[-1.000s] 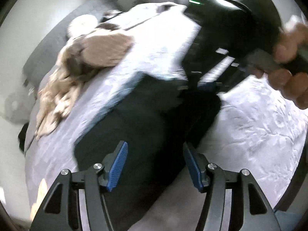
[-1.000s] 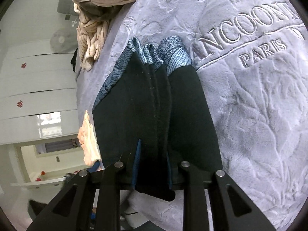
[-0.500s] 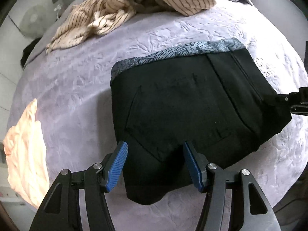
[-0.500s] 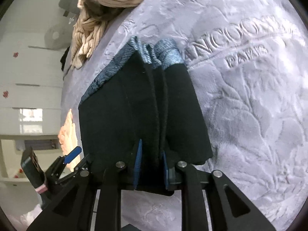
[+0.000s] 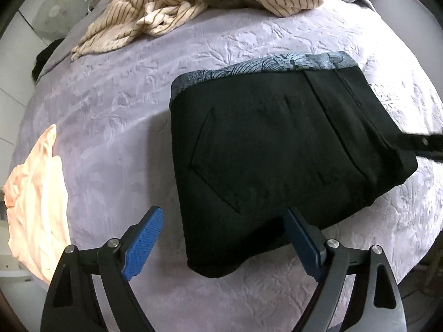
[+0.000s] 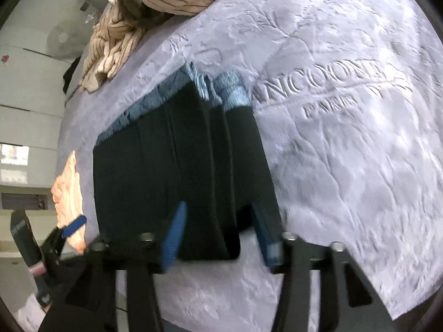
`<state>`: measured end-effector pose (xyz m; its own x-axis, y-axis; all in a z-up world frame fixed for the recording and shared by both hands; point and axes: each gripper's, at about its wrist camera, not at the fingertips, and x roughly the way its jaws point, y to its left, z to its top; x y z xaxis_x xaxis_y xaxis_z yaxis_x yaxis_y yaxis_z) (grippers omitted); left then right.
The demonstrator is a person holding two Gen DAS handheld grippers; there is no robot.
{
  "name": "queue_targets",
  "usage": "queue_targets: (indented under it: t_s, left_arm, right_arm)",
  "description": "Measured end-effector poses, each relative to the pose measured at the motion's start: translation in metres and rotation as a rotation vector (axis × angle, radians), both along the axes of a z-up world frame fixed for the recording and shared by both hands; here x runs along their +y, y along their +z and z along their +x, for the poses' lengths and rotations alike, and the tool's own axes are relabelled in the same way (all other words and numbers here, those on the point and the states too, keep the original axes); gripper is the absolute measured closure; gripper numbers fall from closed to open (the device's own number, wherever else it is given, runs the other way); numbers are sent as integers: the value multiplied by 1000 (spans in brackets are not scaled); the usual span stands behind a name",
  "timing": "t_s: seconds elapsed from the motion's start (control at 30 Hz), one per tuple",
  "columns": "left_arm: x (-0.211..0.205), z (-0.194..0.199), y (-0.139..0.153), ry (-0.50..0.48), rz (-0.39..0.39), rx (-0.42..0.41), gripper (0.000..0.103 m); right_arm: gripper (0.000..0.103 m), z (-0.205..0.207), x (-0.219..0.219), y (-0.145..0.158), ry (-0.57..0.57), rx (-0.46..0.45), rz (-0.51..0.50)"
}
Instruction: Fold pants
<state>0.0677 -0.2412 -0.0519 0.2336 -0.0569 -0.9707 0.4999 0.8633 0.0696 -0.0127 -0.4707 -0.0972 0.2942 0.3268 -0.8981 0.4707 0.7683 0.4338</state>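
Note:
Black folded pants [image 5: 277, 144] with a blue-grey patterned band along the far edge lie flat on the lilac bedspread [image 5: 116, 116]. My left gripper [image 5: 223, 221] points down at their near corner. Its jaws are opening wide, with the corner between the blue pads and neither pad pressing on it. In the right wrist view, the pants [image 6: 166, 166] show their stacked fold edges. My right gripper [image 6: 218, 221] straddles that near edge with its jaws opening and its pads off the cloth. One of its fingers [image 5: 423, 145] shows at the pants' right side.
A heap of beige striped clothes [image 5: 166, 8] lies at the bed's far side. A pale peach garment [image 5: 36, 207] sits at the left edge. Embossed lettering [image 6: 332, 88] marks the bedspread right of the pants. White cupboards and a fan [image 5: 52, 13] stand beyond the bed.
The left view swung over the bed and settled above the pants, then its jaws spread wide. The right jaws, shut on the fold edge before, have let go and opened.

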Motion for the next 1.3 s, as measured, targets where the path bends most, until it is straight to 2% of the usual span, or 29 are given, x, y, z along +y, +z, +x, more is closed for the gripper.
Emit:
queue_targets:
  t_s: [0.3, 0.33, 0.37, 0.73, 1.3]
  left_arm:
    - [6, 3, -3, 29, -28, 43, 14]
    - [6, 4, -3, 26, -31, 47, 9]
    - [6, 4, -4, 23, -31, 53, 0]
    - [5, 9, -7, 34, -34, 75, 0]
    - [6, 29, -18, 75, -44, 117, 0]
  right_arm:
    - [39, -32, 10, 0, -51, 46, 22]
    - [39, -33, 12, 0, -55, 49, 23]
    - [39, -34, 13, -1, -61, 52, 25]
    - [24, -27, 16, 11, -47, 33, -13]
    - [22, -15, 12, 4, -21, 55, -8]
